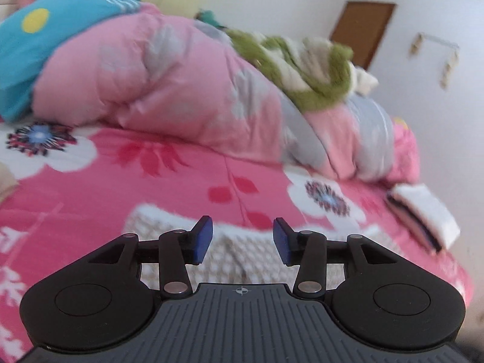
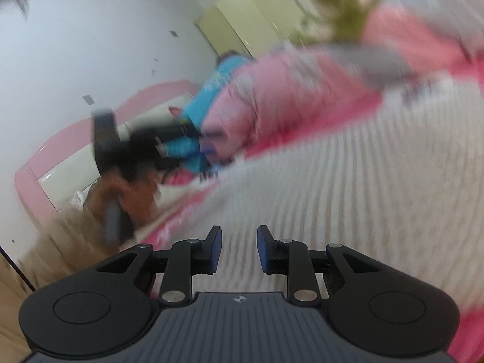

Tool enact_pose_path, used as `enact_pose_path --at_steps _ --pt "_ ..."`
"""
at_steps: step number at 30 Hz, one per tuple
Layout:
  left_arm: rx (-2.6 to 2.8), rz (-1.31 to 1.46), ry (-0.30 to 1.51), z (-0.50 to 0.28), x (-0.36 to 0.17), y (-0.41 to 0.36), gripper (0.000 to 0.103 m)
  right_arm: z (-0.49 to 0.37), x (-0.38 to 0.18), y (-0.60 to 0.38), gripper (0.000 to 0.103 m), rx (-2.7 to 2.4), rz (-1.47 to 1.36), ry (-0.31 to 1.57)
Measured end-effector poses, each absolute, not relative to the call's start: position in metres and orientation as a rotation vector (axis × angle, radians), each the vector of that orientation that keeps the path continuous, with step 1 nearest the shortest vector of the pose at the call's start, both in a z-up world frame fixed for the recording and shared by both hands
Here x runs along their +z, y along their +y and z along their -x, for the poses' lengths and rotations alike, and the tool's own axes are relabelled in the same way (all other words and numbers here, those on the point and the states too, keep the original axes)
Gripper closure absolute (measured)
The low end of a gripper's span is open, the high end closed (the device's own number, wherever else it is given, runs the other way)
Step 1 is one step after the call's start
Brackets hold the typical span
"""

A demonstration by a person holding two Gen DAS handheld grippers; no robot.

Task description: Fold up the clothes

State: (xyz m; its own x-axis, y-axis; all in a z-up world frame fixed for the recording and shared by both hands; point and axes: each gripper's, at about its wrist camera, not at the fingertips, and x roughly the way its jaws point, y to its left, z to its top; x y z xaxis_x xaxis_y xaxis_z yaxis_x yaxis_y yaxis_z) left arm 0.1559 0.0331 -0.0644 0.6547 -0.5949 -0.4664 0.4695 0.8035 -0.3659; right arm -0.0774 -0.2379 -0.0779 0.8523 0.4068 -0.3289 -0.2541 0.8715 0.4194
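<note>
Blue-padded tongs on your left (image 1: pixel 243 240) are spread apart with nothing between them, and the right tongs (image 2: pixel 239 249) are parted too, a bit narrower, also empty. So neither side has a grip on anything at this moment.

The cloth you're meant to fold is the white knit garment (image 2: pixel 348 187), spread on the bed (image 1: pixel 99 187). From the right tongs it lies right underneath and runs forward and off to your right, filling most of that view; its ribs seem to run roughly crosswise, though the blur makes that shaky. From the left tongs you only catch its near part (image 1: pixel 230 260), directly below and just ahead of the pads, with an edge sitting a little past the tips against the pink flowered sheet.

Your right side looks closer to the bulk of the cloth, your left sits at its border. Whether it's laid flat for folding or already doubled over, I can't tell from here.

Further out, the pink duvet (image 1: pixel 169 90) is heaped behind, well apart, with a green-and-white bundle (image 1: pixel 305 69) on top.
</note>
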Motion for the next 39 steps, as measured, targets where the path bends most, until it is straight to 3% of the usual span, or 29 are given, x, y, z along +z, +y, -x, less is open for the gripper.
enact_pose_path --at_steps 2,7,12,29,36,39 --pt "-0.607 0.201 0.623 -0.158 -0.083 0.031 0.059 0.073 -0.063 -0.241 0.076 0.347 -0.335 0.419" --pt "-0.631 0.247 0.658 -0.162 -0.112 0.042 0.059 -0.012 -0.027 -0.25 0.076 0.273 0.09 0.504" --pt "-0.662 0.269 0.659 -0.168 -0.118 0.044 0.059 -0.093 -0.048 -0.238 0.076 0.373 0.424 0.623" --pt "-0.672 0.276 0.651 -0.168 -0.118 0.046 0.059 -0.177 -0.073 -0.21 0.077 0.745 0.748 0.97" --pt "-0.672 0.277 0.649 -0.168 -0.117 0.046 0.059 -0.197 -0.076 -0.218 0.077 0.751 0.624 1.081" --pt "-0.671 0.277 0.648 -0.168 -0.117 0.046 0.059 -0.191 -0.076 -0.216 0.085 0.741 0.628 1.068"
